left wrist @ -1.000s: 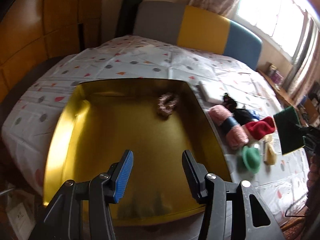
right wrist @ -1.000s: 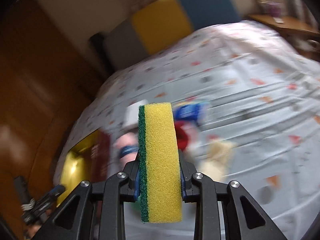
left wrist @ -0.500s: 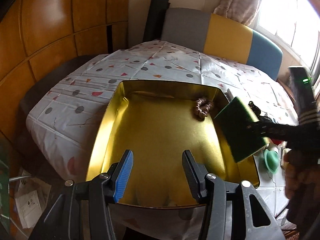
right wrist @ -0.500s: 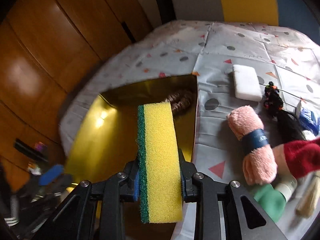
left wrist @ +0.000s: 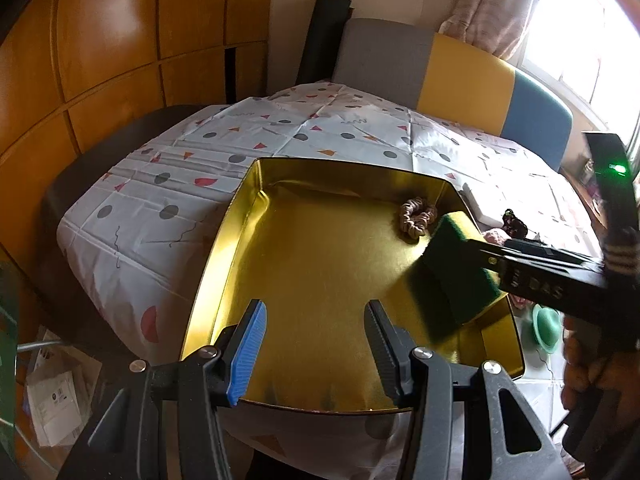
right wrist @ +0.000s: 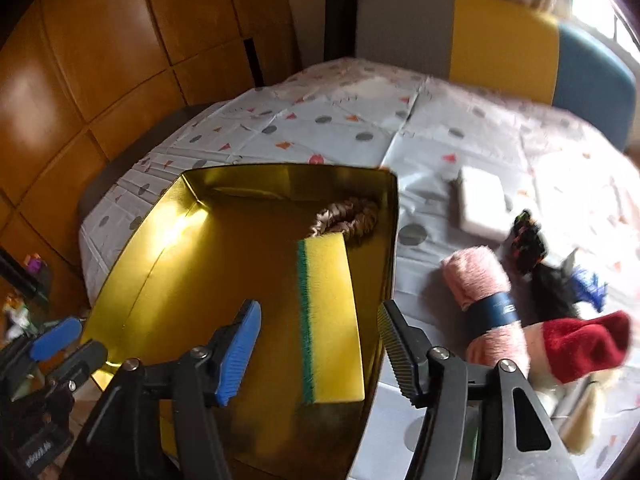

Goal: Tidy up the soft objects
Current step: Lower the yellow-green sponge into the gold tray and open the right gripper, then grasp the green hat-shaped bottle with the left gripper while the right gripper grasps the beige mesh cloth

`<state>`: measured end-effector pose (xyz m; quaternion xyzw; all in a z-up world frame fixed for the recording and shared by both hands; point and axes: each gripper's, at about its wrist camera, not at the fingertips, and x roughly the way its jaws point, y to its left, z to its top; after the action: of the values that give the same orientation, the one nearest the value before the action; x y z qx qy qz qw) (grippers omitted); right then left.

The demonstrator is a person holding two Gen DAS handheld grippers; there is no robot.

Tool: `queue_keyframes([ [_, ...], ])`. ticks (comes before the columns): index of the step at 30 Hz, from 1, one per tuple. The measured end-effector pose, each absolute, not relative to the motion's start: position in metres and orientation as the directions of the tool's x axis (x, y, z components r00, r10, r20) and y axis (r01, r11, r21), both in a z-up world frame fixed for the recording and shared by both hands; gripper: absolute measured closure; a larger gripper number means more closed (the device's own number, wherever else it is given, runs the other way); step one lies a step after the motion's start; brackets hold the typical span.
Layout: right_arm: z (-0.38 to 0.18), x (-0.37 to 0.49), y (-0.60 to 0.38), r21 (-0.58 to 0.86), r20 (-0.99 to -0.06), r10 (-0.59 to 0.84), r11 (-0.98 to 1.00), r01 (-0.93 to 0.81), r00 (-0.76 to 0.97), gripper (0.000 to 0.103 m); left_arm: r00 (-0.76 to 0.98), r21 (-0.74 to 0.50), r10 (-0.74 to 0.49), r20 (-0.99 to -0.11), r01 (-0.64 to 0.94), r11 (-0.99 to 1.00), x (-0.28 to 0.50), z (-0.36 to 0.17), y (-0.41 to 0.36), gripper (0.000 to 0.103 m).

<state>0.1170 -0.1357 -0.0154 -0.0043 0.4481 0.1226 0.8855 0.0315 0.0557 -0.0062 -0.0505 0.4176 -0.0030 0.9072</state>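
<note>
Right gripper opening, sponge btwn jaws, untouched, over tray

The left wrist view looks steeply down from the near edge of the gold tray, along its own fingers, facing the far sofa back and the window at upper right. It sits close above the tray, which fills the middle of the frame.

The right wrist view looks down from the tray's right near corner, just as close, facing the same sofa back and the wood wall.

Both share the tray, the scrunchie, the sponge and the spotted cloth. Each view catches the other gripper: the right at the left view's right edge, the left in the right view's lower left corner.
</note>
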Motion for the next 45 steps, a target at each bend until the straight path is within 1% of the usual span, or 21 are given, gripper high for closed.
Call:
queue_keyframes([
  [5,0.003,0.089,-0.126,-0.002,-0.744,0.157,0.971,-0.238,0.649,0.034,0.652,-0.095,-0.032,-0.758,-0.063,0.993,0.029,-0.006,0.063,0.052],
  [14,0.026,0.053,-0.120,-0.117,-0.672,0.110,0.961,-0.252,0.732,0.032,0.658,-0.086,-0.021,-0.753,-0.067,0.994,0.026,-0.002,0.058,0.052],
  [19,0.028,0.047,-0.126,-0.163,-0.652,0.076,0.957,-0.238,0.754,0.030,0.661,-0.066,-0.035,-0.750,-0.022,0.998,0.025,0.002,0.043,0.052],
  [26,0.024,0.046,-0.160,-0.167,-0.657,0.023,0.970,-0.175,0.754,0.030,0.664,-0.028,-0.076,-0.744,0.082,0.996,0.028,0.011,0.006,0.052],
  [32,0.022,0.044,-0.222,-0.165,-0.669,-0.064,0.984,-0.063,0.741,0.030,0.648,-0.021,-0.153,-0.746,0.206,0.978,0.034,0.017,-0.039,0.051],
  [35,0.024,0.043,-0.272,-0.141,-0.682,-0.126,0.989,0.039,0.721,0.030,0.622,-0.036,-0.204,-0.756,0.272,0.962,0.037,0.016,-0.064,0.051],
  [40,0.022,0.038,-0.359,-0.063,-0.701,-0.214,0.969,0.239,0.681,0.029,0.569,-0.049,-0.270,-0.776,0.373,0.927,0.039,0.009,-0.107,0.051],
  [43,0.009,0.032,-0.405,-0.013,-0.710,-0.265,0.931,0.364,0.653,0.029,0.533,-0.045,-0.300,-0.791,0.440,0.897,0.038,0.004,-0.137,0.051],
  [45,-0.003,0.027,-0.427,0.025,-0.718,-0.275,0.908,0.418,0.639,0.029,0.506,-0.049,-0.318,-0.802,0.475,0.879,0.038,0.000,-0.155,0.050],
])
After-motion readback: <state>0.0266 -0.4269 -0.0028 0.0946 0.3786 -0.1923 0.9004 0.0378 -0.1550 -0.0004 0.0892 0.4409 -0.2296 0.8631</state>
